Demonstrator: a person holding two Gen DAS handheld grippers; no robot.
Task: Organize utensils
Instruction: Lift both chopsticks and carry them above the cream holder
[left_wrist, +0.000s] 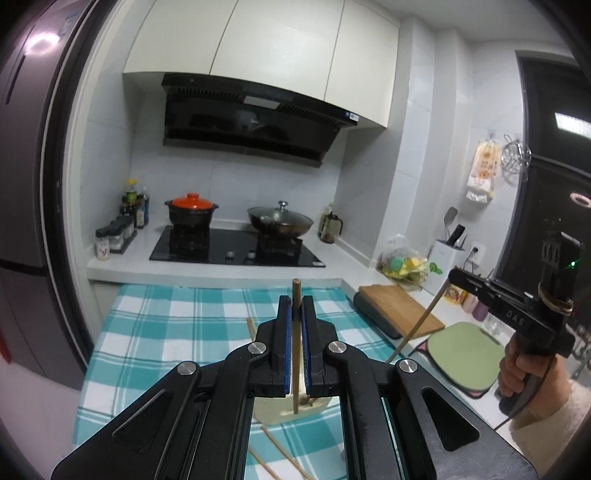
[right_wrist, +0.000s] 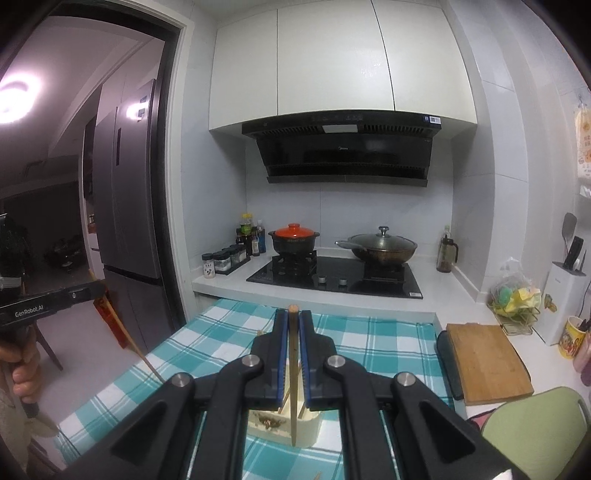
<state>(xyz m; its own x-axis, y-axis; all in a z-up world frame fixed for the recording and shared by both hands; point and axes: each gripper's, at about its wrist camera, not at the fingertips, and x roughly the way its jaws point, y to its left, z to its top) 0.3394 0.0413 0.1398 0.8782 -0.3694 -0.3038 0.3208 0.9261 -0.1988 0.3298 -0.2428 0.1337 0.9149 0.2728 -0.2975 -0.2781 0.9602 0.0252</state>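
Beyond the checked cloth (right_wrist: 354, 332) sit the hob (right_wrist: 332, 275), a red-lidded pot (right_wrist: 294, 236) and a lidded wok (right_wrist: 382, 245); a wooden board (right_wrist: 484, 362) lies right of the cloth. On the cloth stands a cream holder (right_wrist: 280, 424), loose chopsticks (left_wrist: 275, 443) lying just beside it. My left gripper (left_wrist: 295, 317) pinches one plain brown chopstick (left_wrist: 296, 295), upright, lower end over the holder. My right gripper (right_wrist: 293, 332) pinches another chopstick (right_wrist: 293, 369), darker and tapered, also upright, tip down just in front of the holder.
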